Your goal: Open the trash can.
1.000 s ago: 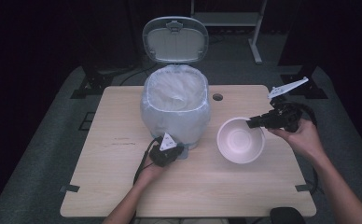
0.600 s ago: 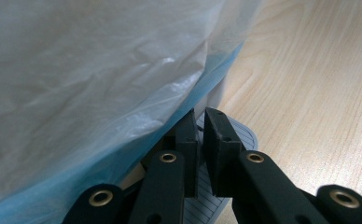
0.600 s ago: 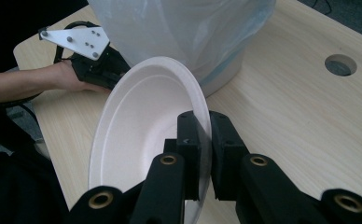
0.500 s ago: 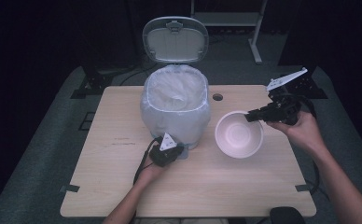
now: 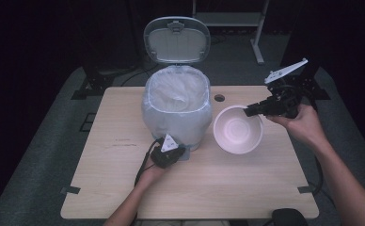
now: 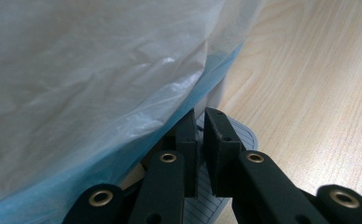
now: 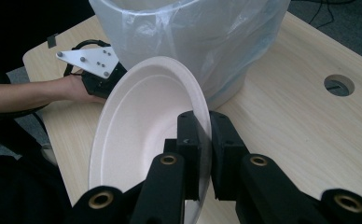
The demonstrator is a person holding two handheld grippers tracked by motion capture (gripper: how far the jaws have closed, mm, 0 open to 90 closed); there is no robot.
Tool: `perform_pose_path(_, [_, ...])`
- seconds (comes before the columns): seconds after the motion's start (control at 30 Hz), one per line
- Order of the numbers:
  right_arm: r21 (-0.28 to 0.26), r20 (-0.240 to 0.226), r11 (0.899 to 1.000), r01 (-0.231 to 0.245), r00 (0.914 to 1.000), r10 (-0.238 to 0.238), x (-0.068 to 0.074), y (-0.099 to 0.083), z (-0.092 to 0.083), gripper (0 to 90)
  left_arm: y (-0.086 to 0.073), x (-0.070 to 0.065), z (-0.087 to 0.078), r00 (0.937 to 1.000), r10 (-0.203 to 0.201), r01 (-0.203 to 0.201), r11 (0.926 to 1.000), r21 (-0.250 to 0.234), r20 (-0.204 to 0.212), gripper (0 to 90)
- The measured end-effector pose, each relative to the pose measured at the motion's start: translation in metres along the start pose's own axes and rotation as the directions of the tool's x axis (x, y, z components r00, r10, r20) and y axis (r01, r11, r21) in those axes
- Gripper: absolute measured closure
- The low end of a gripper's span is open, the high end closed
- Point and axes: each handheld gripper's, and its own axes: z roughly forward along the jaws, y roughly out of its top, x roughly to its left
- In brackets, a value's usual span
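Right gripper view looks along two black jaws pinched shut on the rim of a white bowl (image 7: 142, 126), which is tilted on edge with its hollow turned left. From the high view, the right gripper (image 5: 252, 111) holds that bowl (image 5: 238, 129) lifted above the tabletop (image 5: 246, 183), just right of a bin (image 5: 177, 110) lined with a pale plastic bag, its lid (image 5: 177, 40) standing open at the far side. At the bin's near foot, the left gripper (image 5: 178, 151) rests with its jaws nearly closed, against the bin's pedal (image 6: 237, 135).
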Motion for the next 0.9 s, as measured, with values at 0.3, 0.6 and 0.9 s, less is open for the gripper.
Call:
perform_pose_path(0.3, [0.000,-0.006,1.000,0.004,1.0000,-0.004,0.002,0.016,-0.008,83.1,0.000,0.000,0.000,1.0000,0.003,-0.003,1.0000,0.003,0.000,84.7])
perform_pose_path(0.6, [-0.014,-0.008,1.000,0.019,0.9998,-0.020,0.006,0.040,-0.019,83.1,0.000,0.000,0.000,1.0000,0.004,-0.004,1.0000,0.002,0.001,84.8])
perform_pose_path(0.9, [-0.033,-0.006,0.999,0.035,0.9994,-0.035,0.010,0.062,-0.029,83.1,0.000,0.000,0.000,1.0000,0.003,-0.003,1.0000,-0.002,0.001,84.8])
